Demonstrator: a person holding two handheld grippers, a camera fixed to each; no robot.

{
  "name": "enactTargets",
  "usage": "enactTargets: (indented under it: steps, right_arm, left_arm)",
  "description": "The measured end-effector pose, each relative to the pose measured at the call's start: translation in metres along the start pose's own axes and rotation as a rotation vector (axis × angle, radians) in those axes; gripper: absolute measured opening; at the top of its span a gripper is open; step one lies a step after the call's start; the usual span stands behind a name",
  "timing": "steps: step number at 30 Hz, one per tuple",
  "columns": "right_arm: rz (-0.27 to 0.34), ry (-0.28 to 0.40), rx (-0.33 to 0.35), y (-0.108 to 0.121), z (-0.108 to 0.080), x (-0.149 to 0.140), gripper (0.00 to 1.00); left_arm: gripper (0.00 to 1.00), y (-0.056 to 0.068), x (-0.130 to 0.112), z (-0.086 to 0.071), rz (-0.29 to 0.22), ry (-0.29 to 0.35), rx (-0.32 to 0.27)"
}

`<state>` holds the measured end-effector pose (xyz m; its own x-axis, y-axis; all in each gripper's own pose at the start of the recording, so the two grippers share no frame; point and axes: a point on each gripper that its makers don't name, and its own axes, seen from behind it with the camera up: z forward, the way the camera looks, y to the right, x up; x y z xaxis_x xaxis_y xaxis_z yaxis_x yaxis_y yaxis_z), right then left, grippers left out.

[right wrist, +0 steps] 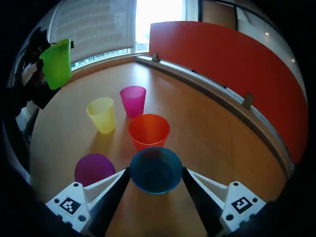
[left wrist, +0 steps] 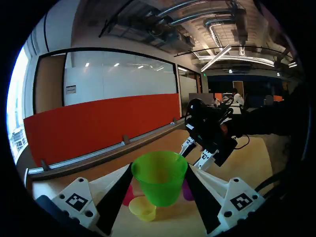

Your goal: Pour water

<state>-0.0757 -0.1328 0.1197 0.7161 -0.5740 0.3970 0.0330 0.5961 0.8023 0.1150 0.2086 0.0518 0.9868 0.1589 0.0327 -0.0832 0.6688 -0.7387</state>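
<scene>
The left tool clamps a green cup mouth-up above the table, the right tool a blue cup — well apart, both level (presumably against spilling) — seemingly ready for pouring.

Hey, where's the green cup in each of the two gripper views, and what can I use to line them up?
Left gripper view: the green cup sits low in the centre, close up, held in the left gripper.
Right gripper view: the green cup is at the upper left, farther off, raised above the table.
Shared landmark: the red wall panel running along the table's edge.
</scene>
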Motion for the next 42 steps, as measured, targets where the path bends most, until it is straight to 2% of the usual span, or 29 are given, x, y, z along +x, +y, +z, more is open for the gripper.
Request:
enactTargets:
  steps: [15, 26, 30, 42]
  right_arm:
    - [0.006, 0.000, 0.002, -0.0010, 0.0045, 0.0001, 0.99]
    - [0.000, -0.002, -0.003, -0.0016, 0.0070, -0.0019, 0.99]
    - [0.008, 0.006, 0.000, -0.0030, 0.0073, -0.0013, 0.95]
    - [0.030, 0.040, 0.002, -0.0059, 0.0029, 0.0016, 0.94]
  left_arm:
    - [0.90, -0.0061, -0.0048, -0.0021, -0.006, -0.002, 0.008]
    - [0.90, -0.0048, -0.0049, -0.0018, -0.001, -0.003, 0.011]
    - [0.90, -0.0044, -0.0050, -0.0013, -0.001, -0.004, 0.010]
    - [0.90, -0.0060, -0.0050, -0.0005, 0.002, -0.005, 0.016]
